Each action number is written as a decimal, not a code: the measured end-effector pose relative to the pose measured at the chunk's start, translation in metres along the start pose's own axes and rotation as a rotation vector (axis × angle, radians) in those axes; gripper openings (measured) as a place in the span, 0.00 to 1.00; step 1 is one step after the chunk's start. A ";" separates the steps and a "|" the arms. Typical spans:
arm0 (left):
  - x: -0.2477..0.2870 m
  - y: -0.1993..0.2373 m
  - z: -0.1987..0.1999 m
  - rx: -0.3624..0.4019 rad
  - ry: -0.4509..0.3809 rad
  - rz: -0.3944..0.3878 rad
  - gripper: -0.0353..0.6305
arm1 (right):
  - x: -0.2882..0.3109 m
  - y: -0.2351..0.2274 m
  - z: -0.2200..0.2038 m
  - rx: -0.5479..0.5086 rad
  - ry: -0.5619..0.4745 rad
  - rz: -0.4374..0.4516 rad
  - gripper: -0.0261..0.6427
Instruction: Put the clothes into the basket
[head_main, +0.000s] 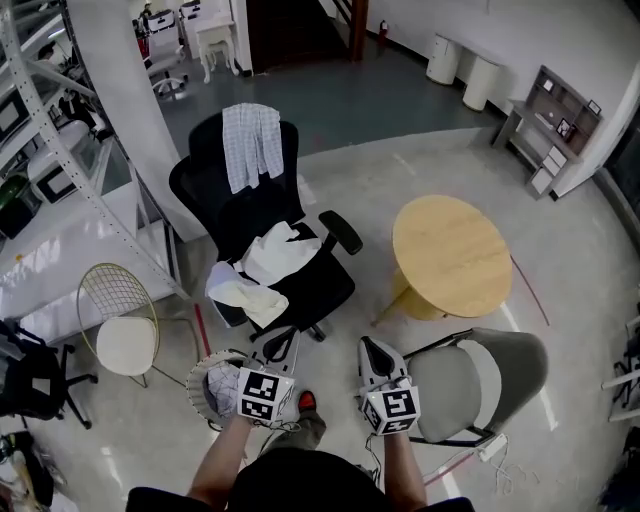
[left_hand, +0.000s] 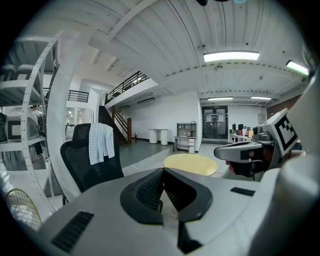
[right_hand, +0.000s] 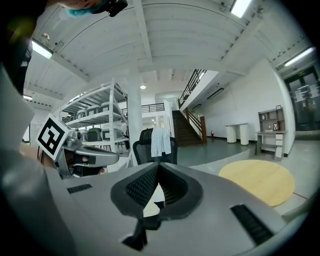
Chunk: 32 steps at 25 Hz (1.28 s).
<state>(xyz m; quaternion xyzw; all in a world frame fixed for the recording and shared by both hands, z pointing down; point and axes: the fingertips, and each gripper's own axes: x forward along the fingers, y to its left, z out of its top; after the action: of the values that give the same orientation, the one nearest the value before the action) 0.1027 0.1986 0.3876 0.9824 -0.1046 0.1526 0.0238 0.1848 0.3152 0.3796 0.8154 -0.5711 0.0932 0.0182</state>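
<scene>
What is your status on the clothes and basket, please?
Left claw, right claw shut, empty. White clothes on chair seat, checked cloth over backrest. Basket on floor by left claw. Nothing blocking.

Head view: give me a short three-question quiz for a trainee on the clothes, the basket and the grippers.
1. Which is beside the basket: the left gripper or the right gripper?
2. True or false: the checked cloth hangs over the backrest of the black office chair.
3. The white clothes lie: A) in the basket B) on the chair's seat C) over the backrest.
Key: 1 the left gripper; 2 true; 3 B.
</scene>
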 end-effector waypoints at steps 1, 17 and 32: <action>0.006 0.011 0.001 -0.005 0.001 0.006 0.06 | 0.013 0.001 0.001 -0.001 0.005 0.009 0.08; 0.003 0.164 -0.006 -0.113 -0.022 0.254 0.06 | 0.171 0.075 0.022 -0.077 0.060 0.280 0.08; -0.042 0.290 -0.034 -0.254 -0.023 0.687 0.06 | 0.324 0.163 0.012 -0.158 0.138 0.700 0.08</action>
<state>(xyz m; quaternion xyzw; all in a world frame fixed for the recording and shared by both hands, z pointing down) -0.0083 -0.0739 0.4117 0.8808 -0.4469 0.1266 0.0920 0.1408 -0.0434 0.4114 0.5585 -0.8184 0.1041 0.0868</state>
